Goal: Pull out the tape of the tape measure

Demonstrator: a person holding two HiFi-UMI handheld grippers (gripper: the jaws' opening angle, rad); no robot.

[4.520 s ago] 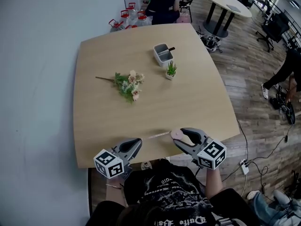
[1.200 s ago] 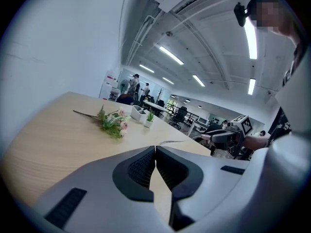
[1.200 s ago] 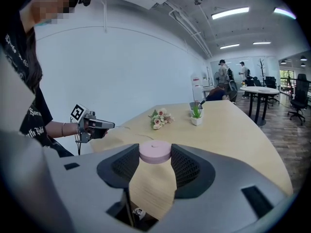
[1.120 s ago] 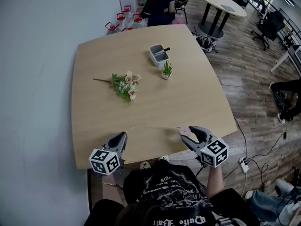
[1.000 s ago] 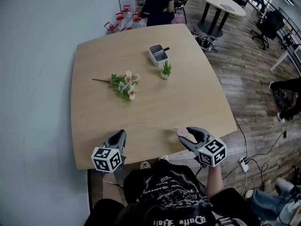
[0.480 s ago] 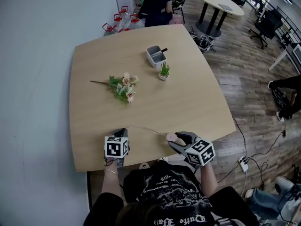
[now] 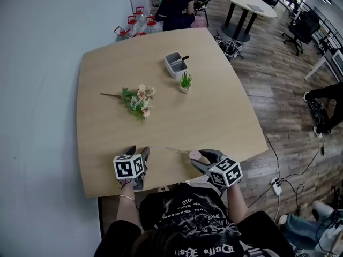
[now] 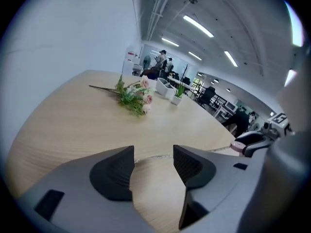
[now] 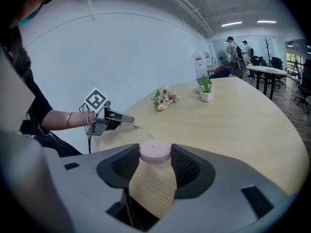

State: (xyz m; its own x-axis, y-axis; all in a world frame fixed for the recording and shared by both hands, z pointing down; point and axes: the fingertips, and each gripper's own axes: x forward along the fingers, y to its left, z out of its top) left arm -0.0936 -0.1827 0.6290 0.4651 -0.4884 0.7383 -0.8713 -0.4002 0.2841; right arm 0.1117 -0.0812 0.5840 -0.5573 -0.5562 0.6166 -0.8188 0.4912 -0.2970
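Note:
A round pink tape measure [image 9: 155, 152] sits between the pads of my right gripper [image 9: 155, 155], which is shut on it near the table's front edge. In the head view the tape measure [image 7: 195, 155] is at that gripper's [image 7: 200, 156] tip. The thin pulled-out tape [image 7: 169, 149] runs left across the wood to my left gripper [image 7: 139, 151]. The left gripper's [image 8: 153, 152] jaws have just been opening. They stand wide apart, and the tape end [image 8: 154, 156] lies on the table just ahead of them, untouched by the pads.
On the wooden table [image 7: 225, 116], an artificial flower bunch [image 7: 136, 99] lies mid-table. A grey box [image 7: 174, 64] and a small potted plant [image 7: 185, 83] stand farther back. A seated person [image 7: 179, 4] and red-capped bottles [image 7: 134, 25] are beyond the far edge.
Both grippers have come down toward the table. The left gripper tipped downward and its jaws opened, letting go of the tape end, which now lies on the wood.

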